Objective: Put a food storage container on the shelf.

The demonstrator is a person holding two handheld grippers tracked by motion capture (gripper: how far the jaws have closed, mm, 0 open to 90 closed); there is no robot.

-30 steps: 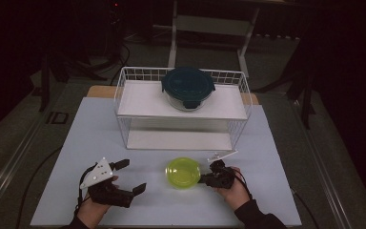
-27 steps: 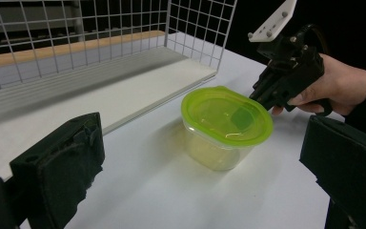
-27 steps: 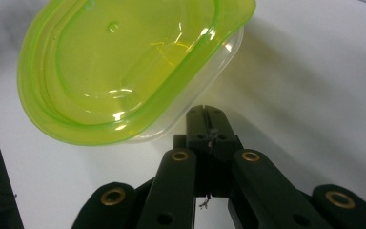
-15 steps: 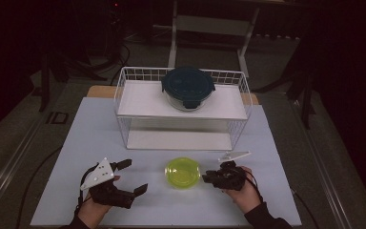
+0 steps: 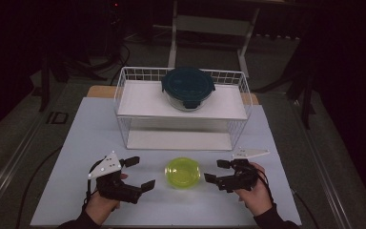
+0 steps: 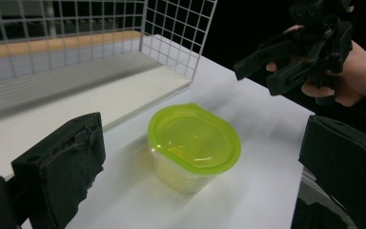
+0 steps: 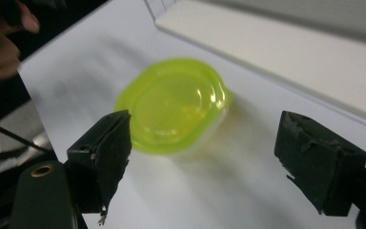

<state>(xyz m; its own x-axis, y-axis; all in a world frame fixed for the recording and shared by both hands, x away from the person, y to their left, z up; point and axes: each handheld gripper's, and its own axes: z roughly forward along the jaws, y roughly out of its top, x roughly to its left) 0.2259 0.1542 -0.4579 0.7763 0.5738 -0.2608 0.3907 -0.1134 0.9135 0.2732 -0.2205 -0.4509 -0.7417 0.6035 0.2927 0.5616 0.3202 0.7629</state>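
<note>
From the high view, the lime-lidded container (image 5: pixel 182 172) sits on the white table (image 5: pixel 76 143) in front of the wire rack (image 5: pixel 124 90), between the left gripper (image 5: pixel 139 172) and right gripper (image 5: pixel 216 171).

In the left gripper view its jaws stand apart, the container (image 6: pixel 193 145) ahead, untouched.

In the right gripper view the jaws, just opened, hold nothing; the container (image 7: pixel 171 105) looks released. Judging by this, the next move calls for a fresh grasp.

right gripper (image 7: pixel 202 157): jaws spread wide, just opened, nothing held between them | yellow-green lidded container (image 7: pixel 171 105): seen beyond the jaws, standing on white table (image 7: pixel 248 200) | white shelf board (image 7: pixel 286 52): seen behind container
</note>
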